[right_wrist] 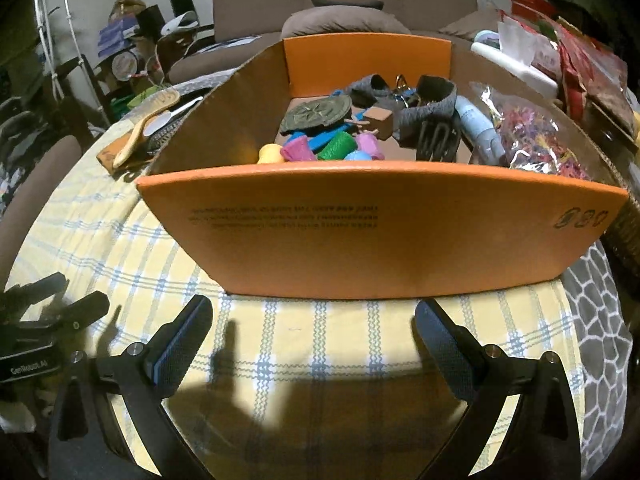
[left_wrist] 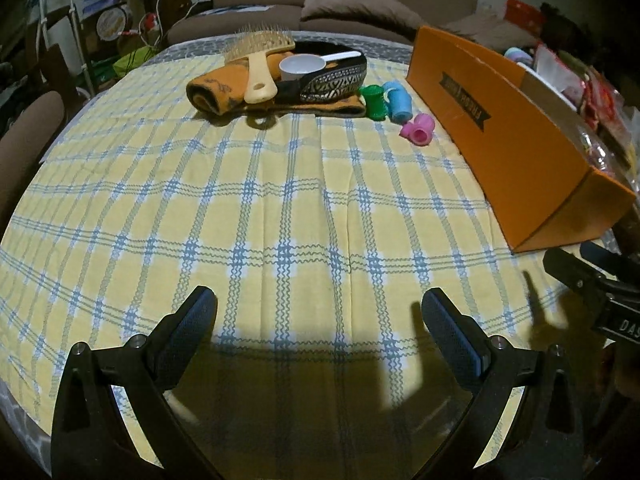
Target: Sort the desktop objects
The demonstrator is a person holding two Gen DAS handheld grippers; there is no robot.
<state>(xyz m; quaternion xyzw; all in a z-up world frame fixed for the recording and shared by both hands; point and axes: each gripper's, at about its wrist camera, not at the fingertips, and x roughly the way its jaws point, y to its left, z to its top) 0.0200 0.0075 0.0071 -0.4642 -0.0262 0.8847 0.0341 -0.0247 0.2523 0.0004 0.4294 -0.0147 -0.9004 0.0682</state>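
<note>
In the left wrist view, the left gripper (left_wrist: 316,316) is seen spread wide with nothing between its blue-padded fingers (left_wrist: 200,312), held low over the checked cloth (left_wrist: 280,200) that covers the bench. Well ahead of it, slightly to its left, a wooden hairbrush (left_wrist: 258,60) is laid across a folded orange towel (left_wrist: 212,90), with a white measuring scoop (left_wrist: 304,66) and a black patterned pouch (left_wrist: 336,80) just beside it. Ahead and to the right of the gripper, three hair rollers are lined up: a green one (left_wrist: 374,98), a blue one (left_wrist: 400,100) and a pink one (left_wrist: 418,130), the last just beside the orange cardboard box (left_wrist: 500,132). Part of the other gripper is glimpsed at the right edge.

In the right wrist view, the right gripper (right_wrist: 314,316) is likewise spread and empty, held close before the near wall of the box (right_wrist: 380,232). Beyond that wall, inside the box, coloured rollers (right_wrist: 336,146), a dark round ornament (right_wrist: 316,114), a grey knitted band (right_wrist: 430,108), a pale blue tube (right_wrist: 478,126) and a bag of coloured bands (right_wrist: 532,132) are seen. The hairbrush (right_wrist: 144,132) and towel lie ahead to the gripper's left, outside the box.
</note>
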